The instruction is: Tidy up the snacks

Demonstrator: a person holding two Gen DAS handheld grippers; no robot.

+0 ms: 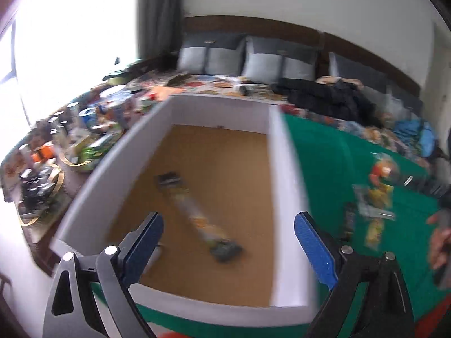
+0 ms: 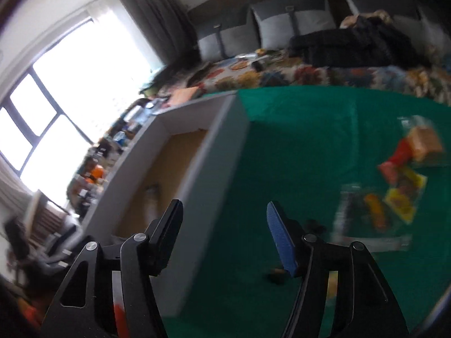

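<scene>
A white-walled cardboard box (image 1: 126,152) with a brown floor sits on a green cloth (image 1: 318,152). One long snack packet (image 1: 197,219) lies on its floor. My left gripper (image 1: 228,228) hangs above the box's near end, open, with nothing between its blue pads. In the right wrist view the same box (image 2: 208,157) is at left and the green cloth (image 2: 304,129) fills the middle. My right gripper (image 2: 222,225) stands open over the box's right wall and the cloth, holding nothing. Loose snack packets (image 2: 394,194) lie on the cloth to the right; they also appear as blurred packets (image 1: 377,197) in the left wrist view.
A patterned bedspread (image 2: 282,76) with grey pillows (image 2: 293,25) and a black garment (image 2: 358,45) lies behind the cloth. A cluttered side table (image 1: 56,152) with cans and boxes stands left of the box. A hand (image 1: 439,242) shows at the right edge.
</scene>
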